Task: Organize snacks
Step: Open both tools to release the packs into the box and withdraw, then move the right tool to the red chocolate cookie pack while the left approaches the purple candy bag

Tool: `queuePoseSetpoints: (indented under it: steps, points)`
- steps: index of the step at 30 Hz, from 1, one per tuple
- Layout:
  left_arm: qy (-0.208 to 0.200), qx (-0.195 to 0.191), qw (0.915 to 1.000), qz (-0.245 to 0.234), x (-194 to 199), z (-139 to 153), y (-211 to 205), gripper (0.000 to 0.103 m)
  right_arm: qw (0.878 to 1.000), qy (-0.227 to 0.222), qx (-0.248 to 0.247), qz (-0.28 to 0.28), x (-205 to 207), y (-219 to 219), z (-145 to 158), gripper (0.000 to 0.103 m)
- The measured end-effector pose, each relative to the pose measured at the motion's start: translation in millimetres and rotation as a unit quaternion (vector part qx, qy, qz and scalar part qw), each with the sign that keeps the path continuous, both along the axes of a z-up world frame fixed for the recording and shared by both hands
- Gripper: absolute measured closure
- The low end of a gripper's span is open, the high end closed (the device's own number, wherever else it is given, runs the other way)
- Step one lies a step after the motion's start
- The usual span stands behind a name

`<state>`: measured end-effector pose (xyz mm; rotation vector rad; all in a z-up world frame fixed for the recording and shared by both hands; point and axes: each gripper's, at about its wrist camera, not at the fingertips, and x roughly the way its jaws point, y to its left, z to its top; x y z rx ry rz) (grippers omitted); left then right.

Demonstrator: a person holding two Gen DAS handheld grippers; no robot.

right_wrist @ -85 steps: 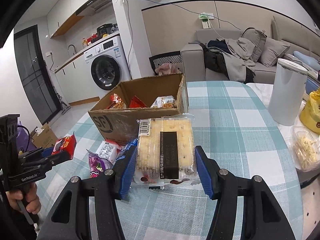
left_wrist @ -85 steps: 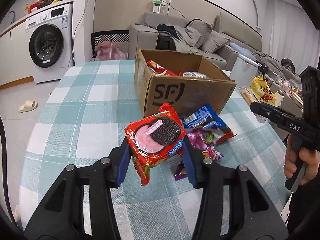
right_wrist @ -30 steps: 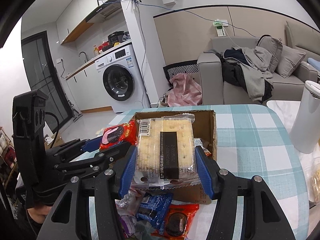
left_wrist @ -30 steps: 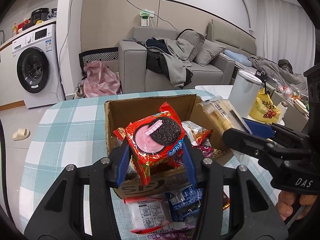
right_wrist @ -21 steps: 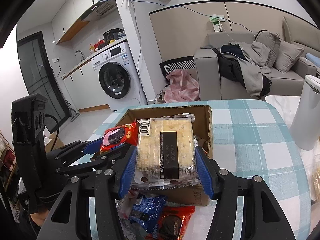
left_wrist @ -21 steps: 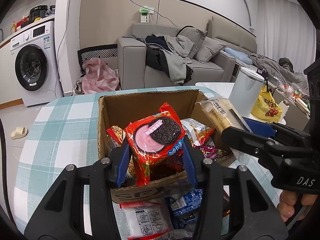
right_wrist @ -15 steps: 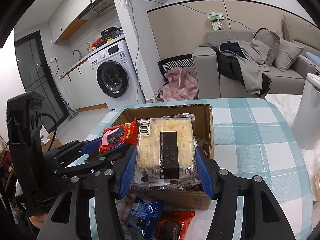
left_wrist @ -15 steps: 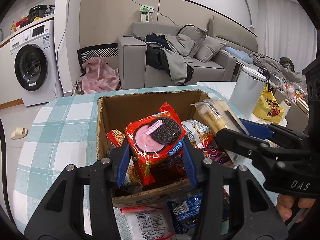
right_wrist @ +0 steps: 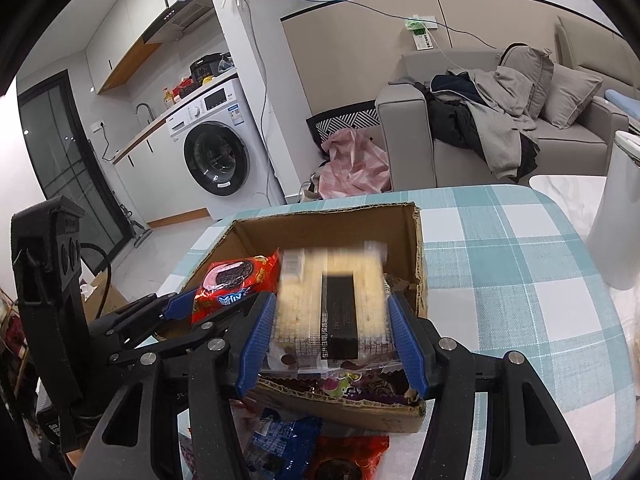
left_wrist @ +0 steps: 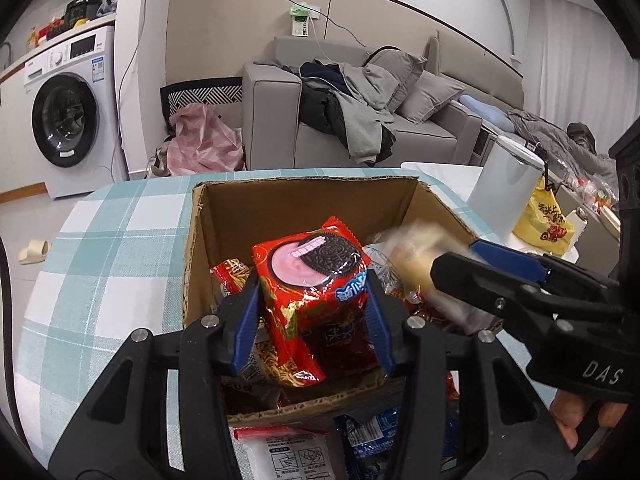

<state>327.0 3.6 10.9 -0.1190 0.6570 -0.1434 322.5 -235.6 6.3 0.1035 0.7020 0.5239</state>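
An open cardboard box (left_wrist: 304, 208) with several snack packs inside stands on the checked table (left_wrist: 112, 240); it also shows in the right wrist view (right_wrist: 328, 224). My left gripper (left_wrist: 312, 320) is over the box, its jaws spread wider than the red Oreo pack (left_wrist: 316, 272), which tilts between them. My right gripper (right_wrist: 332, 340) is over the box's right side, its jaws spread around the clear cracker pack (right_wrist: 332, 300), which is blurred with motion. In the left wrist view the cracker pack (left_wrist: 416, 252) is a blur.
Loose snack packs lie in front of the box: a white one (left_wrist: 288, 456), a blue one (right_wrist: 280, 448) and a red one (right_wrist: 348, 460). A white canister (left_wrist: 504, 184) and a yellow bag (left_wrist: 548, 224) stand at the right.
Both grippers moved forward over the box. Both have opened: the Oreo pack has tilted loose and the cracker pack is dropping, blurred.
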Motion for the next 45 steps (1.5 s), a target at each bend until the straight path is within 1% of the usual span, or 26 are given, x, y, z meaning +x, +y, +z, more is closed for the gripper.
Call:
queuePoseSetpoints:
  steps: [3, 4, 5, 6, 7, 8, 9, 10, 11, 13, 14, 18, 22, 26, 30, 33, 36, 39, 45]
  points:
    - [-0.004, 0.003, 1.0000, 0.001, -4.4, 3.8, 1.5, 0.057, 1.000, -0.011, -0.002, 0.003, -4.0, -1.0, 6.7, 0.044]
    - [-0.004, 0.006, 1.0000, 0.002, -6.5, 4.3, 2.3, 0.053, 1.000, -0.012, -0.004, 0.004, -5.3, -2.3, 8.2, 0.040]
    - [-0.003, 0.008, 1.0000, 0.005, -8.7, 6.1, 2.0, 0.044, 1.000, -0.013, -0.006, 0.004, -8.0, -4.3, 10.4, 0.035]
    - [-0.003, 0.011, 0.9999, 0.007, -12.8, 7.3, 2.8, 0.039, 1.000, -0.014, -0.005, 0.005, -9.8, -5.8, 11.7, 0.033]
    - [-0.005, 0.012, 0.9999, 0.009, -16.7, 8.6, 3.0, 0.029, 1.000, -0.016, -0.004, 0.007, -12.9, -8.4, 13.8, 0.027]
    - [-0.008, 0.013, 0.9998, 0.010, -21.2, 10.2, 4.4, 0.022, 1.000, -0.019, -0.001, 0.008, -17.3, -12.5, 16.2, 0.021]
    - [-0.014, 0.009, 0.9999, 0.005, -28.4, 13.1, 6.3, 0.021, 1.000, -0.019, 0.001, 0.008, -20.5, -16.0, 17.5, 0.017]
    - [-0.015, 0.006, 0.9999, 0.004, -33.9, 15.6, 7.9, 0.017, 1.000, -0.019, 0.003, 0.006, -24.3, -19.2, 18.5, 0.012]
    - [-0.016, 0.007, 0.9998, 0.005, -38.7, 17.6, 9.2, 0.011, 1.000, -0.015, 0.003, 0.005, -28.4, -23.6, 19.4, 0.008]
    - [-0.020, 0.011, 0.9996, 0.017, -52.1, 23.1, 13.0, 0.001, 1.000, -0.009, 0.000, 0.006, -35.0, -29.5, 19.7, 0.003]
    - [-0.025, 0.009, 0.9995, 0.019, -58.7, 26.0, 15.0, 0.001, 1.000, -0.007, -0.005, 0.004, -39.4, -32.6, 19.3, 0.000]
    - [-0.028, -0.001, 0.9993, 0.023, -87.5, 34.0, 23.8, 0.001, 1.000, -0.015, -0.025, -0.001, -60.7, -41.6, 17.1, 0.000]
    - [-0.030, 0.009, 0.9990, 0.033, -113.6, 37.3, 27.2, 0.001, 0.999, -0.023, -0.038, 0.009, -79.7, -44.5, 13.5, 0.000]
    - [-0.029, 0.016, 0.9985, 0.044, -135.0, 36.9, 30.6, 0.001, 0.997, -0.033, -0.065, 0.010, -94.5, -42.1, 8.1, 0.000]
    - [-0.027, 0.007, 0.9982, 0.054, -154.3, 30.2, 34.5, 0.001, 0.997, -0.024, -0.069, 0.018, -103.8, -41.3, -2.6, 0.000]
    - [-0.011, 0.012, 0.9987, 0.048, -165.3, 20.6, 33.0, 0.001, 0.997, -0.010, -0.069, 0.021, -105.8, -42.4, -11.7, 0.000]
    - [-0.004, 0.017, 0.9986, 0.049, -174.6, 13.2, 32.1, 0.001, 0.997, -0.003, -0.074, 0.022, -103.6, -42.4, -17.5, 0.000]
    - [0.006, 0.014, 0.9988, 0.047, -179.9, 3.4, 31.5, 0.001, 0.997, 0.004, -0.074, 0.015, -100.8, -43.9, -23.3, 0.000]
    - [0.019, 0.031, 0.9985, 0.042, -184.0, -10.7, 25.0, 0.001, 0.996, 0.014, -0.083, 0.010, -96.4, -44.7, -31.8, 0.000]
